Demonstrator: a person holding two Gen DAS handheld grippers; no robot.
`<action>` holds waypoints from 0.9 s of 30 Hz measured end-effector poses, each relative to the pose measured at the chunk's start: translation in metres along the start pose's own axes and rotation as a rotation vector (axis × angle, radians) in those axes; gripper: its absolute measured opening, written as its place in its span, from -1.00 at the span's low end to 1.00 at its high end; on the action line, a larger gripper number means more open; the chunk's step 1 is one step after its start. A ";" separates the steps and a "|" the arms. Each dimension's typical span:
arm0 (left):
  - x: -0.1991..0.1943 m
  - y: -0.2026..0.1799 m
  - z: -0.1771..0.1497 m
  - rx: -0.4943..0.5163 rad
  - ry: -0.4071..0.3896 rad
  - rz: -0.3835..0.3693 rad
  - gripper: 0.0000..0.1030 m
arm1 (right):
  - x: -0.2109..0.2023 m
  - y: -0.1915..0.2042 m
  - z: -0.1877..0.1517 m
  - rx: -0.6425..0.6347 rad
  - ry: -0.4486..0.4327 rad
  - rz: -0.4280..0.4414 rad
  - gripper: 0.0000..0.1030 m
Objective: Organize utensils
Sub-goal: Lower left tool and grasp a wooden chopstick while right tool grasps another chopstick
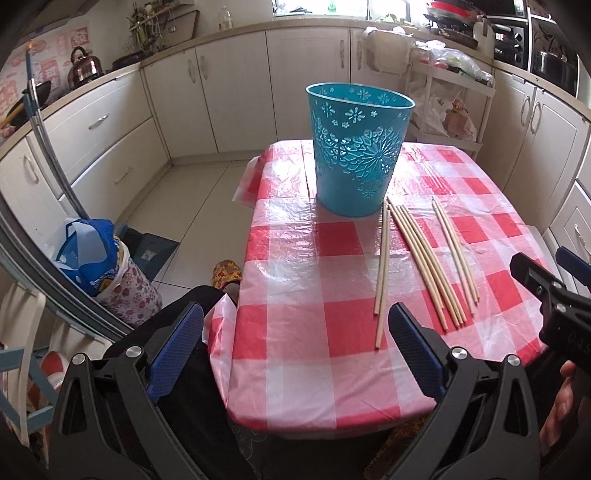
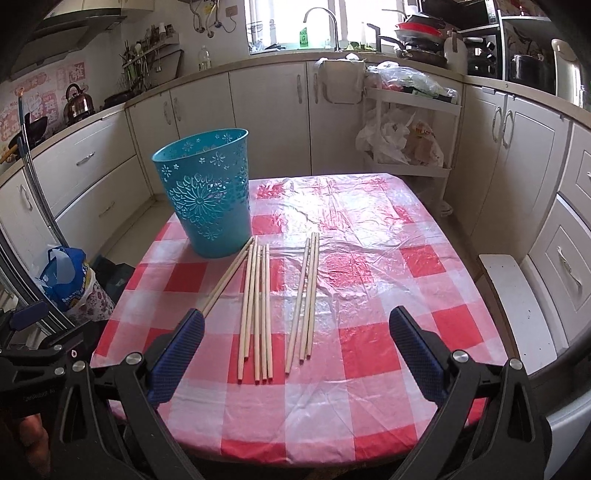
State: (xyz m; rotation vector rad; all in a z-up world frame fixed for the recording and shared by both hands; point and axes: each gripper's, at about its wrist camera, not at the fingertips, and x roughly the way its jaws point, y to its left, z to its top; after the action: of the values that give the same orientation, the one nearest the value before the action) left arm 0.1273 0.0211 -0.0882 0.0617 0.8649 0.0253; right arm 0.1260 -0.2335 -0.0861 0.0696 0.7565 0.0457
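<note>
Cream panelled kitchen cabinets (image 2: 266, 110) run round the room under a pale stone counter (image 2: 155, 90), above a floor of large pale tiles (image 1: 199, 206). Daylight comes through a bright window (image 2: 291, 22) behind a curved chrome tap (image 2: 325, 22). A white wheeled trolley (image 2: 410, 129) holds plastic bags. A steel kettle (image 2: 77, 101) stands at the left.

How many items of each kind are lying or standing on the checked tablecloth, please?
Wooden chopsticks: 10, in groups of 2, 5 and 3
Teal bin: 1
Total: 11
</note>
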 end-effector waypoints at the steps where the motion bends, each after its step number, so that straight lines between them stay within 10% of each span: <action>1: 0.009 0.000 0.004 0.000 0.008 -0.002 0.88 | 0.009 -0.001 0.003 -0.002 0.010 0.000 0.86; 10: 0.066 -0.009 0.029 0.007 0.056 -0.021 0.88 | 0.060 -0.010 0.021 -0.005 0.071 0.019 0.72; 18: 0.108 -0.018 0.039 0.010 0.104 -0.032 0.88 | 0.106 -0.021 0.028 0.006 0.164 0.059 -0.04; 27: 0.137 -0.029 0.048 0.002 0.116 -0.037 0.87 | 0.147 -0.036 0.038 0.016 0.221 0.067 -0.43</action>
State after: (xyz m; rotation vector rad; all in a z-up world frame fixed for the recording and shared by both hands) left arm 0.2527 -0.0035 -0.1628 0.0464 0.9813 -0.0064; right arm 0.2598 -0.2609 -0.1623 0.1061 0.9754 0.1120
